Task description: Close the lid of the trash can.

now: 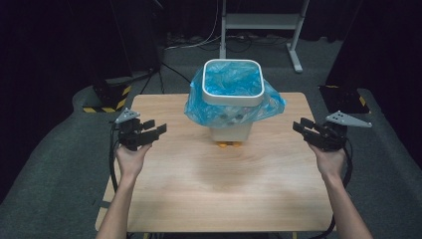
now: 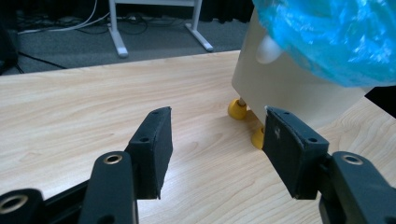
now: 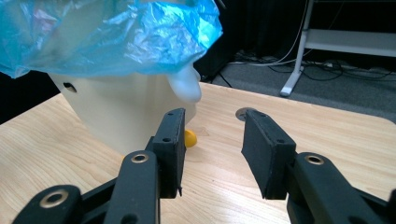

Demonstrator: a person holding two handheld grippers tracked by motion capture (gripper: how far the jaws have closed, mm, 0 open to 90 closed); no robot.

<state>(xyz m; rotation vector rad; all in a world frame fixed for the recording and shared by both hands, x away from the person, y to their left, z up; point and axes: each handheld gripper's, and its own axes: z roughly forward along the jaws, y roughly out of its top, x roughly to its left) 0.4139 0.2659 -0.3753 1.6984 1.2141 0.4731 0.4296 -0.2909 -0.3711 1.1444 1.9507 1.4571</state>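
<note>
A small white waste bin (image 1: 230,130) on yellow feet (image 1: 222,145) stands at the far middle of the wooden table (image 1: 214,189). A blue plastic bag (image 1: 271,107) lines it and hangs over its rim. My left gripper (image 1: 157,128) hovers left of the bin, jaws apart with nothing between them. My right gripper (image 1: 301,125) hovers right of the bin, likewise open and empty. In the left gripper view the bin (image 2: 289,88) and bag (image 2: 327,37) lie ahead to the right of my left gripper (image 2: 217,140). In the right gripper view the bin (image 3: 121,112) lies ahead to the left of my right gripper (image 3: 212,140).
A white metal stand (image 1: 259,22) with cables around it sits on the grey floor behind the table. Dark equipment with yellow-black tape (image 1: 107,97) stands at the far left, another dark block (image 1: 346,97) at the far right. The table's near half is bare wood.
</note>
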